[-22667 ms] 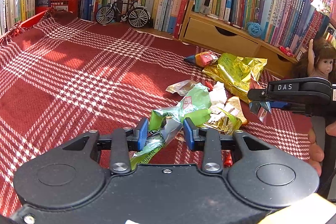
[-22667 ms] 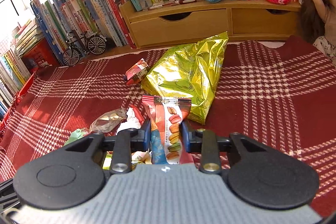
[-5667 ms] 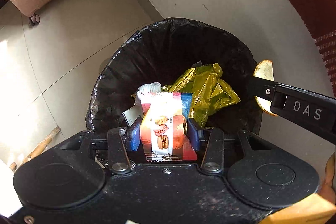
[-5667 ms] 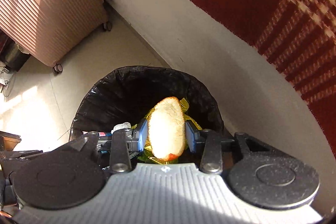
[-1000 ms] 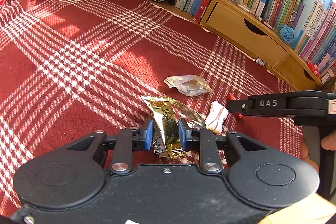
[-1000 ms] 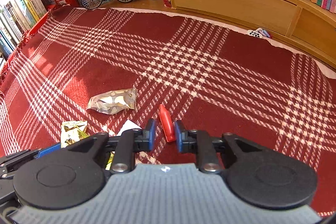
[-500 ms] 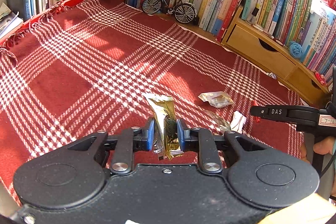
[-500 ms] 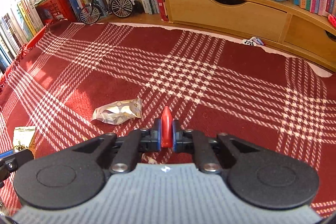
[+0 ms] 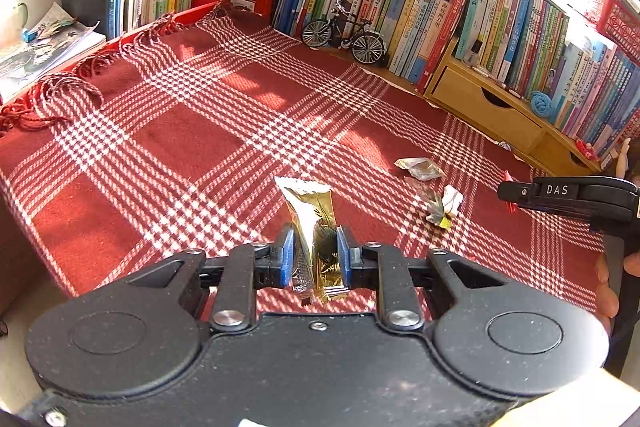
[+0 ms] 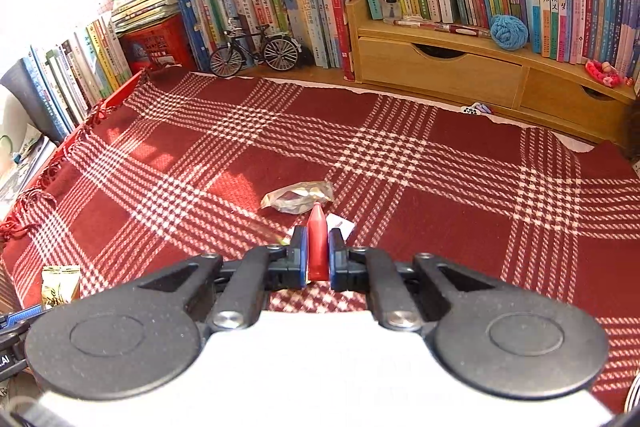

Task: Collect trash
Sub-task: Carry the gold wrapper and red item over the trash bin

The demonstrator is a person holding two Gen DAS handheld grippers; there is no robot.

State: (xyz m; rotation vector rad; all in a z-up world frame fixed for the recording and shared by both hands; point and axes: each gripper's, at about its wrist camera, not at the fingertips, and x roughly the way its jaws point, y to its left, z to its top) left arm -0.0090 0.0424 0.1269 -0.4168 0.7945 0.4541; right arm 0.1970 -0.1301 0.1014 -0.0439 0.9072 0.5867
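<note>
My left gripper (image 9: 311, 255) is shut on a gold snack wrapper (image 9: 314, 227), held upright above the red plaid cloth (image 9: 192, 131). My right gripper (image 10: 317, 257) is shut on a small red pointed piece (image 10: 317, 247), also lifted off the cloth; in the left wrist view it shows at the right edge (image 9: 508, 193). A silver foil wrapper (image 10: 298, 195) (image 9: 420, 167) lies flat on the cloth beyond the right gripper. A crumpled clear wrapper (image 9: 434, 209) and a white paper scrap (image 9: 453, 198) lie close together beside it.
Rows of books (image 9: 400, 3) line the back and left. A model bicycle (image 10: 256, 53) stands by them. A wooden drawer unit (image 10: 440, 67) with a blue yarn ball (image 10: 509, 31) sits at the back right. The cloth's fringed edge (image 9: 60, 87) runs at the left.
Both grippers have risen and pulled back from the cloth, each carrying its piece. The right gripper went from open around the red piece to shut on it.
</note>
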